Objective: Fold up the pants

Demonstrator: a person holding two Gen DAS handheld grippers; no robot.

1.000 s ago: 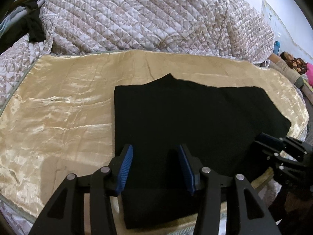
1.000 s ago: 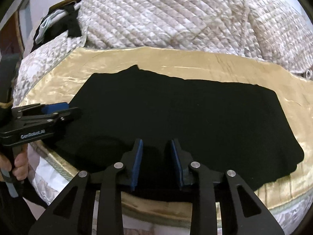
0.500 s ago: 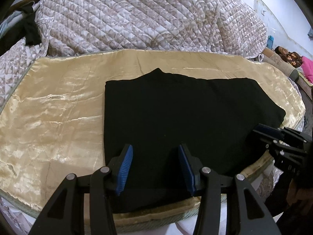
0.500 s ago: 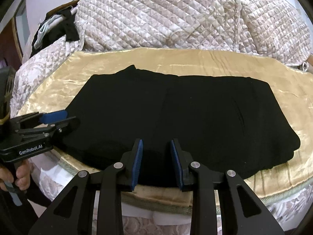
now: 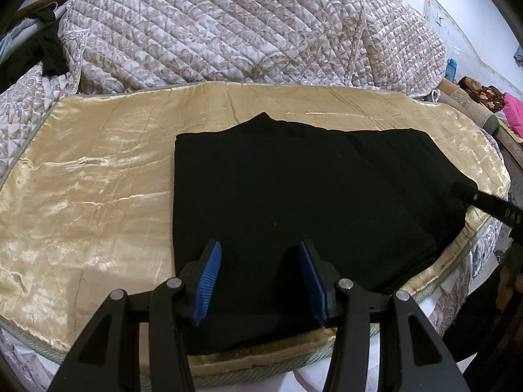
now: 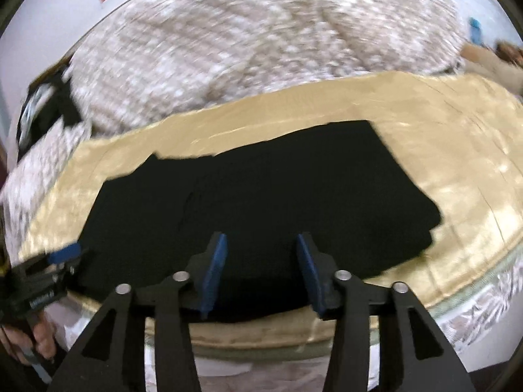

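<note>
1. Left wrist view: the black pants lie flat on the gold satin mat, filling the centre and reaching out toward 3 o'clock. Their outline is a compact rectangle with a clean straight edge at 9 o'clock and a small peak at 12 o'clock. A seam running toward 4 o'clock suggests stacked layers, so I judge at least one fold is already in place.

2. Same view: the left gripper hovers over the near edge of the pants at 6 o'clock, its jaws spread wide with nothing between the blue pads. The right gripper shows only as a dark arm at 3 o'clock, by the pants' right end.

3. Right wrist view, blurred: the pants span from 9 to 3 o'clock on the mat, with the quilted bedspread behind at 12 o'clock.

4. Same view: the right gripper has its jaws wide apart and empty above the near hem. The left gripper sits at 8 o'clock beside the pants' left end; its opening cannot be read here.

5. Judgement: the bundle is still long, so one more fold end to end probably remains, and neither tool has yet gripped fabric for it.
</note>
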